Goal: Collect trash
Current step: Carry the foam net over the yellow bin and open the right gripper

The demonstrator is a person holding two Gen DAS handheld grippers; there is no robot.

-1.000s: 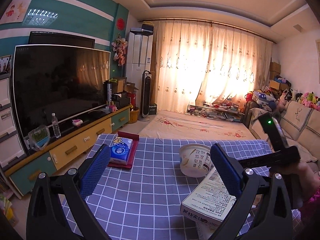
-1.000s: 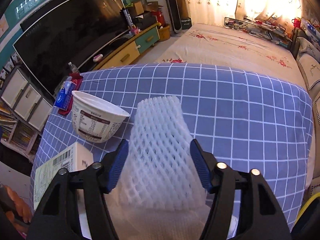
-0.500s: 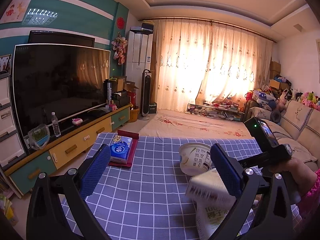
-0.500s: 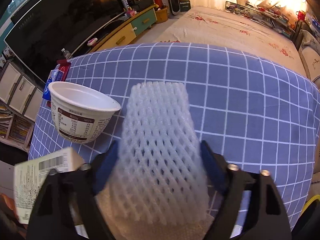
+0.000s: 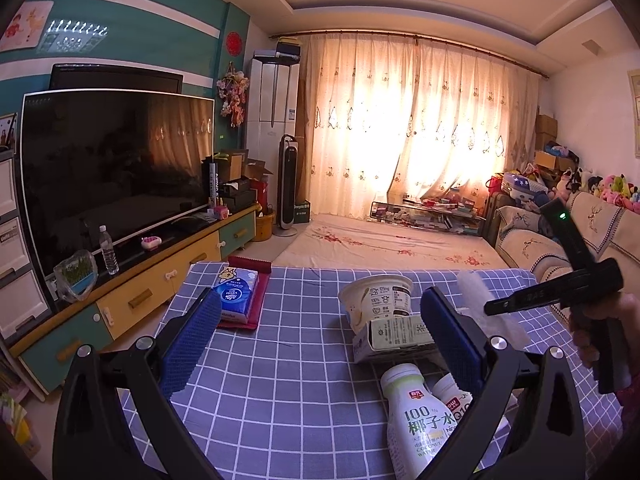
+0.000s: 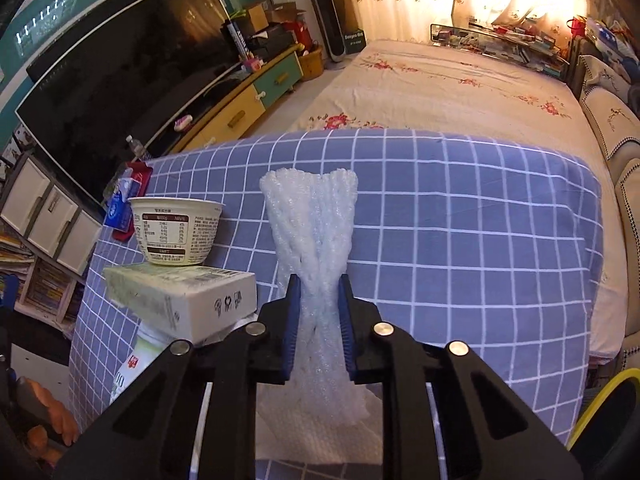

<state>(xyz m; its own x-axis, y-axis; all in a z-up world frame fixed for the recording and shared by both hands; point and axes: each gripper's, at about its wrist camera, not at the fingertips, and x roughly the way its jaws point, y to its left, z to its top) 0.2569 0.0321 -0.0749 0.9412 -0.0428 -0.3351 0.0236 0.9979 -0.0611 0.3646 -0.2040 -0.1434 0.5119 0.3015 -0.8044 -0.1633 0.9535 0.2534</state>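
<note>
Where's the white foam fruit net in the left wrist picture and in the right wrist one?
Left wrist: foam net right of centre, partly hidden.
Right wrist: foam net at centre, pinched in the right tongs.
Shared landmark: white yogurt cup beside it.

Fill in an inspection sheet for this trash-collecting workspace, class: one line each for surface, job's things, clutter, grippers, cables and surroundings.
Surface: table under a blue checked cloth.
Job's things: white foam net, pinched at its middle; paper cup; flat carton in front of the cup; two bottles lying down; paper towel under the net.
Clutter: tissue pack on a red tray.
Grippers: right gripper shut on the foam net; left gripper open, holding nothing.
Cables: nothing seen.
Surroundings: television on a low cabinet, curtained window, sofa.
</note>
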